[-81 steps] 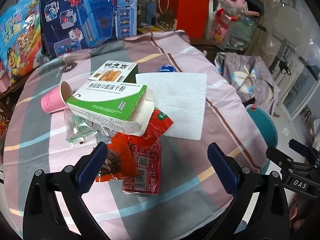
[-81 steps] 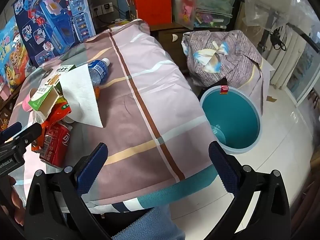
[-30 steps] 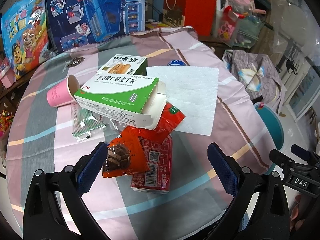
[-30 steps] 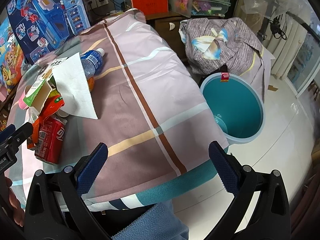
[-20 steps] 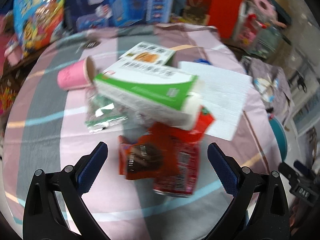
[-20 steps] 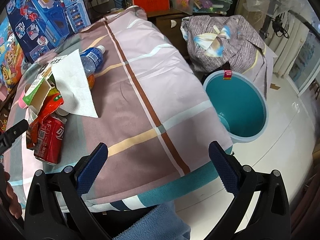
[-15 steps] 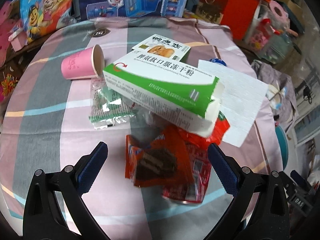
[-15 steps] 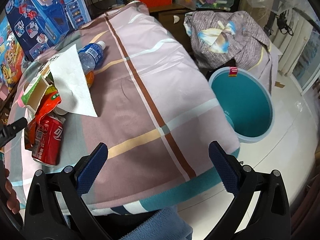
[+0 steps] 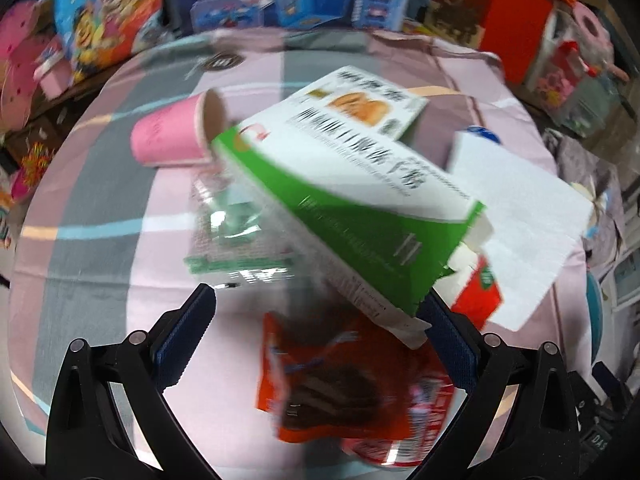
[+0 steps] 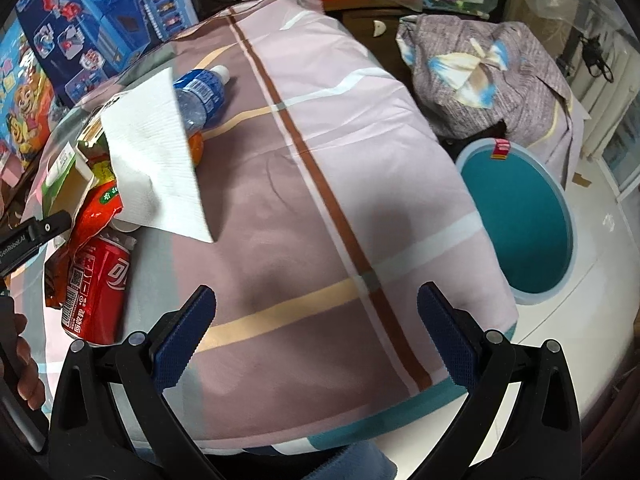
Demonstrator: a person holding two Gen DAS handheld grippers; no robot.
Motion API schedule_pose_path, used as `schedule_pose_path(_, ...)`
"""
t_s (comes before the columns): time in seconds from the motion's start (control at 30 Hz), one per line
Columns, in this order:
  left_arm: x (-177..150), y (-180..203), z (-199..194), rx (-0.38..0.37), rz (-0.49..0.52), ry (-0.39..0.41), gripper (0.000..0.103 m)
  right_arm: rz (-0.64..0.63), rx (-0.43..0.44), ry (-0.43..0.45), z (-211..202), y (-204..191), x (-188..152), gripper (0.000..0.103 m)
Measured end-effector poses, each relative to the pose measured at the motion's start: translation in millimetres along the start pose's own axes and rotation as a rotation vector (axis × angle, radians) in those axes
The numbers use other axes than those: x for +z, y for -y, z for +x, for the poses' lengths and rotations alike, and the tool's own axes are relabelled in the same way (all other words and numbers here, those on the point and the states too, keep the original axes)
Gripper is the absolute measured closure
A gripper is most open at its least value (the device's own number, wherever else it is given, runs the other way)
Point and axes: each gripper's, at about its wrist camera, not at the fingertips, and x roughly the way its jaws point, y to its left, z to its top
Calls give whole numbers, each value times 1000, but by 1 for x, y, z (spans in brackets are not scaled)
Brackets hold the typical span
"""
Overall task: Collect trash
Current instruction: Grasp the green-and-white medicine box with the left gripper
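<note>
We hold the left gripper (image 9: 314,322) wide over the near pile; close squarely on the green box (image 9: 352,220) (blurred). The right gripper (image 10: 316,322), equally wide, holds nothing.

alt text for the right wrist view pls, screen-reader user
The open right gripper hovers over a bare stretch of pink plaid tablecloth. At left lies a trash pile: a red soda can, red snack wrapper, white napkin and blue water bottle. An open teal bin stands on the floor at right.
</note>
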Motion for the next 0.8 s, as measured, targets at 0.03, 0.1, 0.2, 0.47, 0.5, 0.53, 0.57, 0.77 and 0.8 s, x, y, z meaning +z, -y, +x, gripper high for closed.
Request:
schedule_pose_path(0.03, -2, -10, 1, 3, -16, -6, 3, -8, 1, -1, 0, -4, 1, 6)
schedule_pose_path(0.1, -5, -26, 0, 12, -39, -14, 3, -23, 3, -2, 0, -11, 2, 6)
schedule_pose_path(0.2, -11, -50, 1, 24, -72, -23, 3, -55, 2, -6, -1, -23, 3, 6)
schedule_pose_path(0.47, -10, -73, 1, -28, -139, -4, 4, -117, 0, -21, -1, -49, 5, 6)
schedule_pose_path(0.5, -9, -70, 1, -37, -131, 2, 4, -119, 2, -22, -2, -50, 5, 6)
schedule_pose_path(0.53, -7, -66, 0, -49, -114, 4, 4, -124, 5, -24, -3, -52, 6, 6)
schedule_pose_path(0.57, -6, -63, 0, -56, -92, 0, 4, -128, 4, -24, -5, -54, 7, 6)
schedule_pose_path(0.77, -24, -74, -16, -114, -74, -59, 4, -141, -8, -3, -10, -55, 16, 6)
schedule_pose_path(0.8, -25, -77, -24, -117, -82, -53, 4, -140, -3, -6, -9, -56, 18, 6)
